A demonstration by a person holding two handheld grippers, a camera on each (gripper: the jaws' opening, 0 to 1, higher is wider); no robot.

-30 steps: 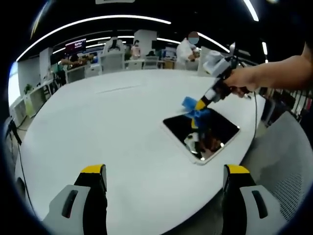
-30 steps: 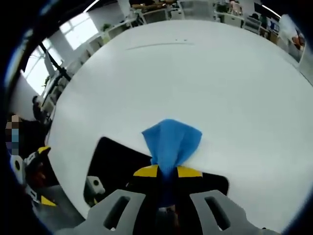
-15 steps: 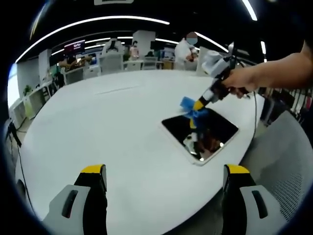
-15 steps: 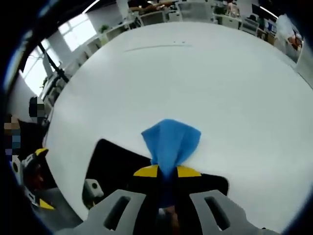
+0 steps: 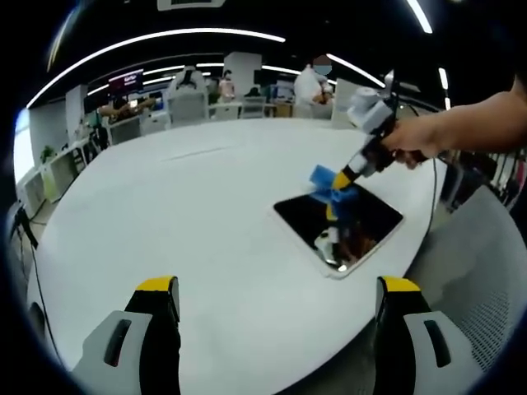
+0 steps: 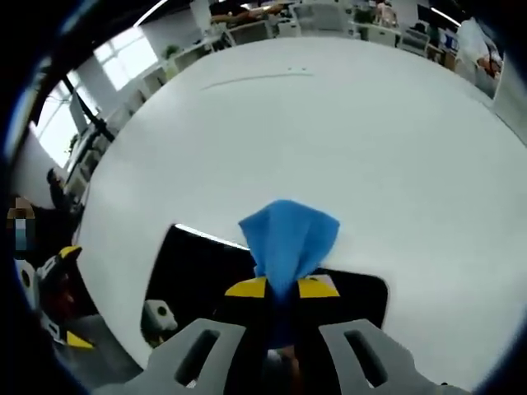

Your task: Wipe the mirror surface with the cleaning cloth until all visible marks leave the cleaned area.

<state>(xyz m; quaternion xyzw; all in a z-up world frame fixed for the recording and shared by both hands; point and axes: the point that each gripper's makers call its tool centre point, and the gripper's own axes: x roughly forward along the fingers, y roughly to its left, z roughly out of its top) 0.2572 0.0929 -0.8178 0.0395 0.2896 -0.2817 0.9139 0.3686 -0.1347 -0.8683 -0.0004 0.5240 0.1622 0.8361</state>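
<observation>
Left gripper view: left tool (image 5: 276, 317) at bottom of view, its yellow-tipped jaws set wide apart with nothing between them, over the near edge of a large white table (image 5: 181, 206). Nothing lies on the table near those jaws. Right of centre, the mirror (image 5: 339, 228) lies flat on the table close to its right edge; dark glass, pale frame, reflections showing in it. Marks on the glass cannot be made out. Above the mirror's far part, the blue cleaning cloth (image 5: 332, 182) hangs bunched from the right tool (image 5: 339, 178), which comes in from the right in a person's hand (image 5: 409, 141), forearm trailing off to the right edge. Cloth meets the mirror near its far edge. Beyond the table: office desks, chairs and standing people.

Right gripper view: at far left, the left tool (image 6: 62, 292) shows past the table edge. Mirror (image 6: 193, 267) sits low in view, dark, one bright line along its upper edge. Centre: right tool (image 6: 282, 290) clamped tight on the cleaning cloth (image 6: 290, 239), the cloth fanning up from between the yellow jaw tips, over the mirror's far edge and onto the white table (image 6: 346, 132).
</observation>
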